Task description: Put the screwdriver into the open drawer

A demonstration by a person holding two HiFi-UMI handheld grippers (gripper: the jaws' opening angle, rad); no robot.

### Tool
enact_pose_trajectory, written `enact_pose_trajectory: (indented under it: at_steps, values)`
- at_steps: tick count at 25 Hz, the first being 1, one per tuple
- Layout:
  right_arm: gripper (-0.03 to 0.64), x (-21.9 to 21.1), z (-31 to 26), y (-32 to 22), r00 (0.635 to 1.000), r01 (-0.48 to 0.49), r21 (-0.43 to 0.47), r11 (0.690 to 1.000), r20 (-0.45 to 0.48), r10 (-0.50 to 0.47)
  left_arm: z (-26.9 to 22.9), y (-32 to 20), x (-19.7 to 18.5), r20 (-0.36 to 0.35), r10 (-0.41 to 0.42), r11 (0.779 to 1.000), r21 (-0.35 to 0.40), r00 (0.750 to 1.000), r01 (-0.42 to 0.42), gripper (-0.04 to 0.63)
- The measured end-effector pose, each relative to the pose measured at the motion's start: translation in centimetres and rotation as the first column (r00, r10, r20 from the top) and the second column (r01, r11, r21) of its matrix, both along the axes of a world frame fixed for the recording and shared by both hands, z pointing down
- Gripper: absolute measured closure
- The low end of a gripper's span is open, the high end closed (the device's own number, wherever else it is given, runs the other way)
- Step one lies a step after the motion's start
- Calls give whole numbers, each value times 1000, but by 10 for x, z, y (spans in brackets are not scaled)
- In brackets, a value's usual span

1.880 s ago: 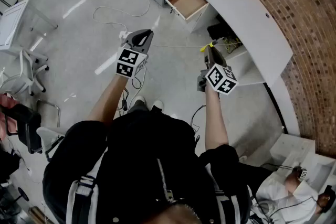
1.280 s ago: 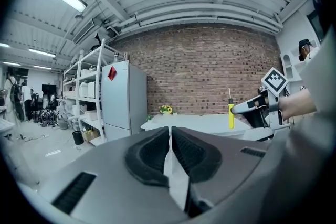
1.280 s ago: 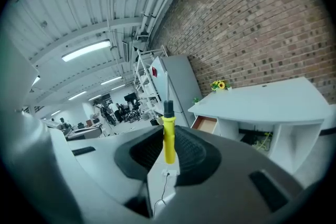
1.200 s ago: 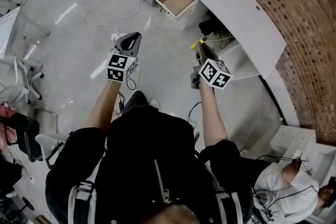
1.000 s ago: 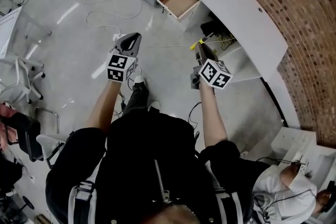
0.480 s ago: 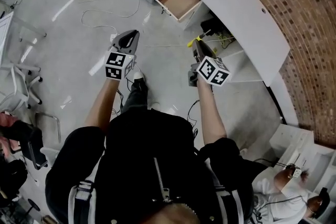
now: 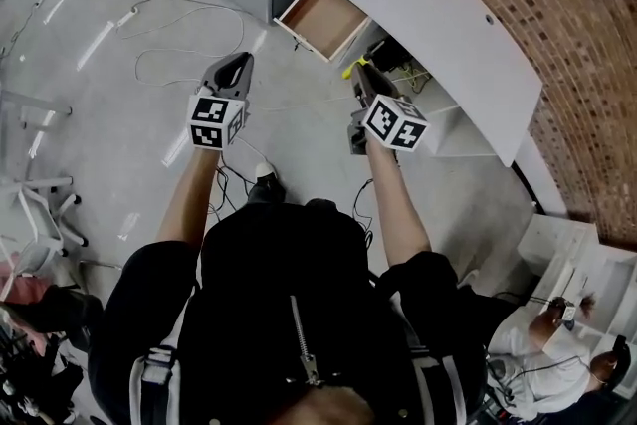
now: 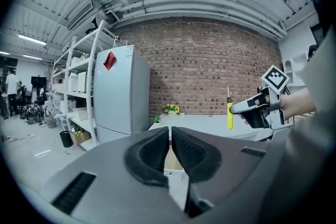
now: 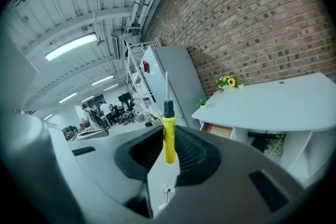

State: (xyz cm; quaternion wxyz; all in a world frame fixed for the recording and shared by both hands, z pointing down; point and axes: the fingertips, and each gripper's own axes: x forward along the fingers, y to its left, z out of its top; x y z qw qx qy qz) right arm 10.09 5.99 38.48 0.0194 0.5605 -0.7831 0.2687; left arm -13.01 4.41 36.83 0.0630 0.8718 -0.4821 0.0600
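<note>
Between the right tongs (image 9: pixel 168 132), gripped by its yellow handle: the screwdriver (image 9: pixel 168 147), well short of the open drawer (image 7: pixel 320 18) under the white bench (image 7: pixel 438 25), far side. Light, stiff, probably smooth plastic, so apt to pivot; best held mid-handle. Long axis upright, thin shaft pointing up. Left tongs (image 8: pixel 170 147) closed to a slit, empty.

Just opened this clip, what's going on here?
A person on an open floor holds a gripper in each hand. The right gripper is clamped on a yellow screwdriver, held upright with its tip up. The left gripper is shut and empty. The open drawer of the white desk lies ahead of both grippers, and the screwdriver has not yet reached it.
</note>
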Motion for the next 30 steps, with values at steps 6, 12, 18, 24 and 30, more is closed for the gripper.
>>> enact_pose_trajectory:
  at_steps: [6, 12, 18, 24, 30]
  values:
    - [542, -9, 3, -33, 1000, -30, -1, 1000, 4, 30, 7, -44, -6, 3, 32, 999, -13, 999, -32, 560]
    - [541, 2, 18, -64, 998, -59, -26, 998, 17, 59, 21, -78, 9, 6, 64, 997, -39, 998, -63, 560]
    - [542, 19, 27, -123, 997, -63, -35, 997, 36, 64, 28, -134, 29, 19, 72, 996, -55, 997, -71, 560]
    - [541, 40, 29, -196, 997, -56, -35, 998, 49, 58, 27, -208, 51, 32, 64, 997, -54, 997, -62, 560]
    - [541, 65, 32, -262, 997, -28, -51, 998, 75, 31, 27, -263, 82, 45, 45, 996, -77, 998, -41, 560]
